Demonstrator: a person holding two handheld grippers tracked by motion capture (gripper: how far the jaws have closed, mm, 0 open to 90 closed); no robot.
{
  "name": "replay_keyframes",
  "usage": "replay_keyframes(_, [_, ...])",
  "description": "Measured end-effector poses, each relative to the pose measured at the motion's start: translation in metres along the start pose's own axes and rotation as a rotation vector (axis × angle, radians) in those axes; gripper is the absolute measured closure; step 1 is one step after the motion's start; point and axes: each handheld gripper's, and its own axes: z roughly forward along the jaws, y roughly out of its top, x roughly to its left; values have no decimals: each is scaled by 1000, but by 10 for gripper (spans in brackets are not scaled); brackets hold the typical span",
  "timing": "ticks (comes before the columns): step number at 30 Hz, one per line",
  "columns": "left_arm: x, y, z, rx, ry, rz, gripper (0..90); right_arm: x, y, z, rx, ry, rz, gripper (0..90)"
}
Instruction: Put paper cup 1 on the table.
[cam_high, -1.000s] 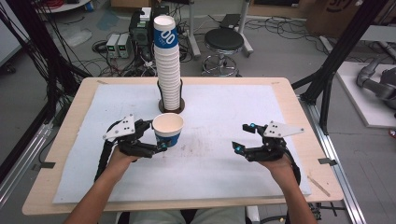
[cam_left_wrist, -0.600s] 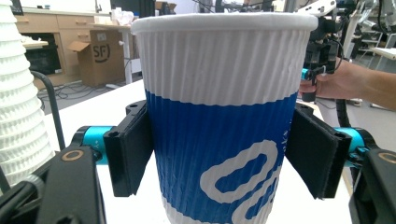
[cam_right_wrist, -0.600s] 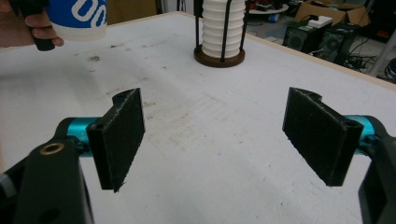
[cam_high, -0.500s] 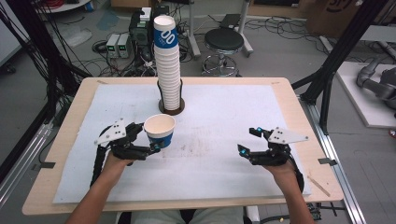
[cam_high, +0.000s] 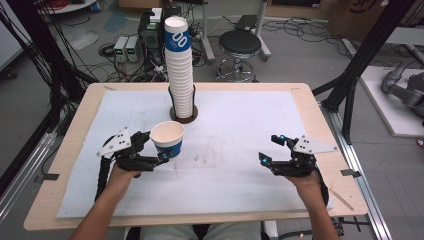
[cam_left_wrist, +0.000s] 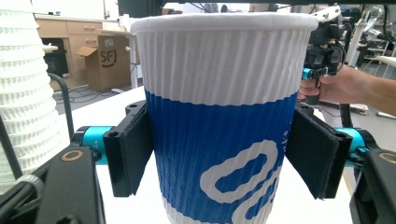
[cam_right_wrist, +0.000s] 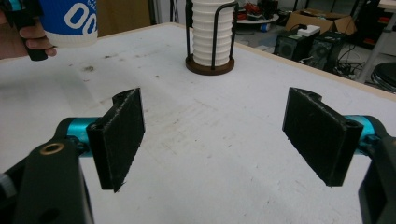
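The left gripper (cam_high: 156, 150) pinches a blue-and-white ribbed paper cup (cam_high: 167, 139) low on its blue band; in the left gripper view both black pads (cam_left_wrist: 130, 151) press flat against the cup's (cam_left_wrist: 219, 121) sides. The cup stands upright, mouth up, at the left of the white mat (cam_high: 240, 130), near the front of the cup stack (cam_high: 179, 70), which rises from its wire holder (cam_high: 183, 114) at the back of the mat. Whether the cup's base touches the mat or hangs just above it, I cannot tell.

The right gripper (cam_high: 274, 151) rests well apart on the right side, its jaws spread with nothing between them, as the right gripper view confirms: only bare mat lies between the pads (cam_right_wrist: 122, 135).

The step in hand looks like carrying a single cup away from the stack and setting it down. The next move calls for a level, gentle lowering so the cup does not tip, then an easy release without crushing the thin wall.
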Motion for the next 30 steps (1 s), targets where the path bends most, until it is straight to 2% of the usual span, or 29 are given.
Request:
replay_keyframes(7, [6,-3,-7,-2,22,-7,276,1,-2,1,14,5,11,214])
replay_keyframes(11, [10,-5,-13,-5,44,-2,276,1,-3,2,15,9,-1,214])
replay_keyframes(19, [23,-12,-30,-8,117,-12,274,1,-6,0,25,13,2,214])
replay_keyframes(24, [34,-22,-38,38,174,-22,272,1,-6,-1,22,15,1,215])
replay_keyframes(30, [47,-26,-49,41,234,-38,269,2,-7,2,27,19,1,214])
